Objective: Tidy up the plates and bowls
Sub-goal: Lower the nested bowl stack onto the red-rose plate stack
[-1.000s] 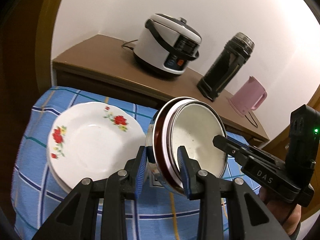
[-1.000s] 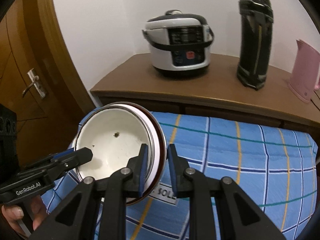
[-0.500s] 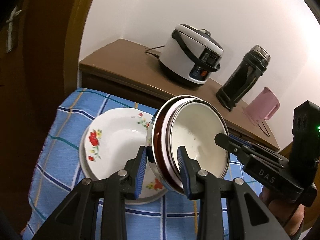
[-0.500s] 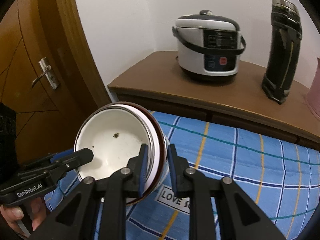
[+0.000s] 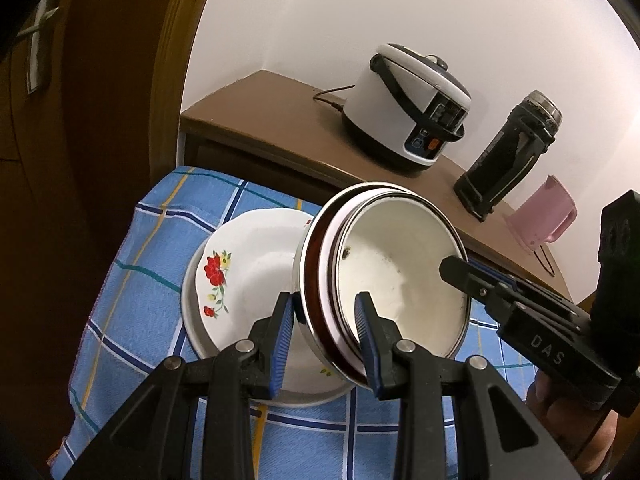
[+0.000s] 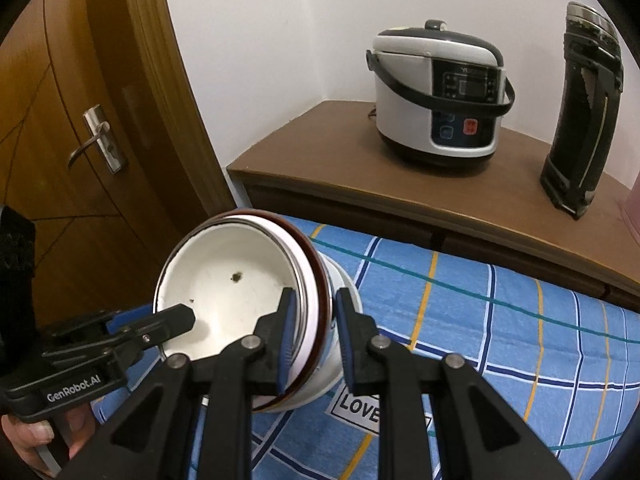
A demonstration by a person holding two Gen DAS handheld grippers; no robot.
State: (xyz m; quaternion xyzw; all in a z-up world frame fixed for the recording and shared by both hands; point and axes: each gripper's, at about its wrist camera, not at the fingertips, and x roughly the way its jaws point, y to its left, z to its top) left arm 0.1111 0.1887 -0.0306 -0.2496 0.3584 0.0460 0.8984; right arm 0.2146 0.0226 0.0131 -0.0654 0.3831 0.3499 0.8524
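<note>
Holding a nested stack of bowls (image 5: 400,280) on edge above the floral plates (image 5: 248,272), both grippers pinch opposite sides of its rim. Left gripper (image 5: 324,336): jaws narrowed onto the rim, one finger inside, one on the metal outer wall. Right gripper (image 6: 314,334): same arrangement. Plates sit on the blue checked cloth (image 5: 132,280). Judgement: glazed and steel surfaces look slick and rigid; the stack is likely weighty, chip-prone. Rim grips opposite each other seem best; inner bowls could slide out if tilted further.
</note>
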